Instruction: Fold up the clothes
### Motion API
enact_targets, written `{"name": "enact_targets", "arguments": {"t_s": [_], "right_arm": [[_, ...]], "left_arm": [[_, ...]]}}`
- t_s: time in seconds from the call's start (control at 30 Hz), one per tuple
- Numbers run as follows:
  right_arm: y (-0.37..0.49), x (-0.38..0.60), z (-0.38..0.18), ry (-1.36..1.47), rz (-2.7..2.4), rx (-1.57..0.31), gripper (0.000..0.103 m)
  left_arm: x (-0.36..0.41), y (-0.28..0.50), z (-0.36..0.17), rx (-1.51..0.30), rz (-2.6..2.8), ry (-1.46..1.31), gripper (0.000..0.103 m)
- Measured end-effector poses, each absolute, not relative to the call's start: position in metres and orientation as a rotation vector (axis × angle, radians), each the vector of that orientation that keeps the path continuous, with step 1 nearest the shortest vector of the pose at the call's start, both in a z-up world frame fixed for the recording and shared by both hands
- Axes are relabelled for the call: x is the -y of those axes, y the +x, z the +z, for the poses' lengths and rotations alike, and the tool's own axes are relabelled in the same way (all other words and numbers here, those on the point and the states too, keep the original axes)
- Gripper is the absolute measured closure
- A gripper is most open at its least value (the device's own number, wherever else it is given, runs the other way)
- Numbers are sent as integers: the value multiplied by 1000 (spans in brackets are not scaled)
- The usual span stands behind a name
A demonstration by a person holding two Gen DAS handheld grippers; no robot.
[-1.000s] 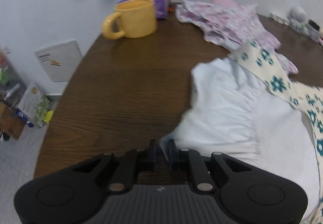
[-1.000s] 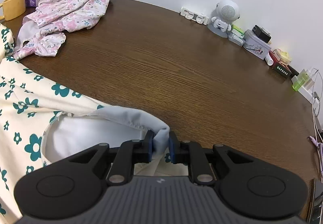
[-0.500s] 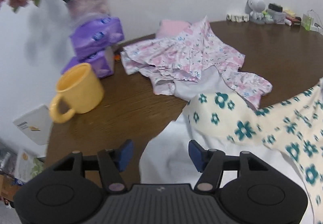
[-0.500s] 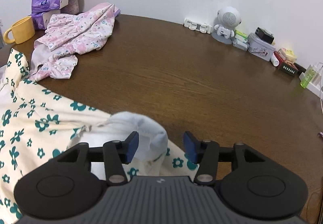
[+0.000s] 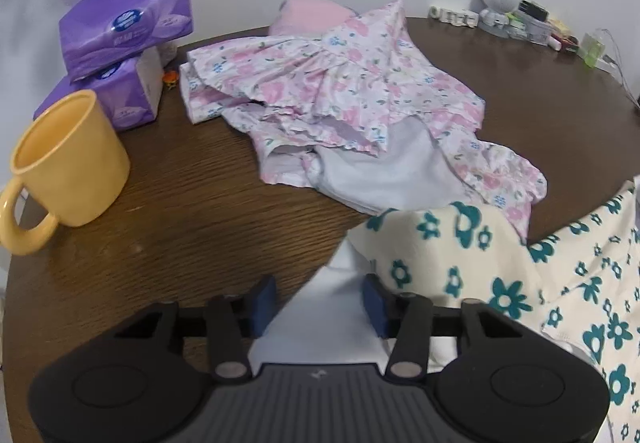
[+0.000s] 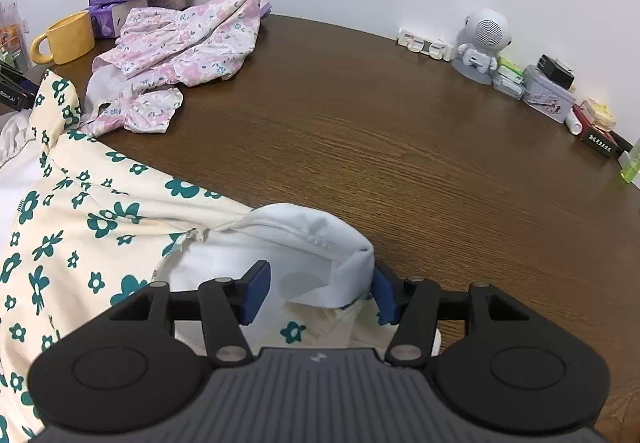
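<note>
A cream garment with teal flowers (image 5: 460, 255) (image 6: 80, 223) lies spread over the near part of the brown table (image 6: 400, 143), its white lining turned out. My left gripper (image 5: 318, 303) hovers at the garment's left end. Its jaws stand wide and are closing, with the white lining (image 5: 316, 327) between the pads but not pinched. My right gripper (image 6: 318, 293) sits at the garment's right end. Its jaws are opening around a rolled white fold (image 6: 320, 231), which rests loose between them. A crumpled pink floral garment (image 5: 340, 83) (image 6: 180, 47) lies farther back.
A yellow mug (image 5: 68, 167) and two stacked purple tissue packs (image 5: 124, 23) stand at the table's back left. A white robot-shaped speaker (image 6: 482, 43), a tin and small boxes line the back right edge by the wall. Bare wood (image 6: 400, 143) stretches right of the garments.
Both grippers were shut on white cloth a second ago and have since let go and opened. The left view has swung from the table's left edge toward the pink garment.
</note>
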State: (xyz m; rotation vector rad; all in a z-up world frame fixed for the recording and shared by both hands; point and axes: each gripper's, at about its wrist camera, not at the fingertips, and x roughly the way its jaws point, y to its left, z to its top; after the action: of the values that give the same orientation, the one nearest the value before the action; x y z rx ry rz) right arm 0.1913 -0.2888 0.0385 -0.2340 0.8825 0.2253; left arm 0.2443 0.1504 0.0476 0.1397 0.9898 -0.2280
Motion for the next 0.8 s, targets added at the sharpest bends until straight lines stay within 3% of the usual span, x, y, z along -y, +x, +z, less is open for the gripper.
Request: {"name": "enact_targets", "arguments": {"t_s": [0.5,0.77,0.8], "right_arm": [[194,297,27,-170,177,-875,44],[186,305,42,-119,180,-829,43],[183,308,48,-105,183,-814,43]], "left_arm": [[-190,174,54,-949,67,114,103],[-203,155,63,-886,93,43,89],[-204,152,68,-868,93,37,83]]}}
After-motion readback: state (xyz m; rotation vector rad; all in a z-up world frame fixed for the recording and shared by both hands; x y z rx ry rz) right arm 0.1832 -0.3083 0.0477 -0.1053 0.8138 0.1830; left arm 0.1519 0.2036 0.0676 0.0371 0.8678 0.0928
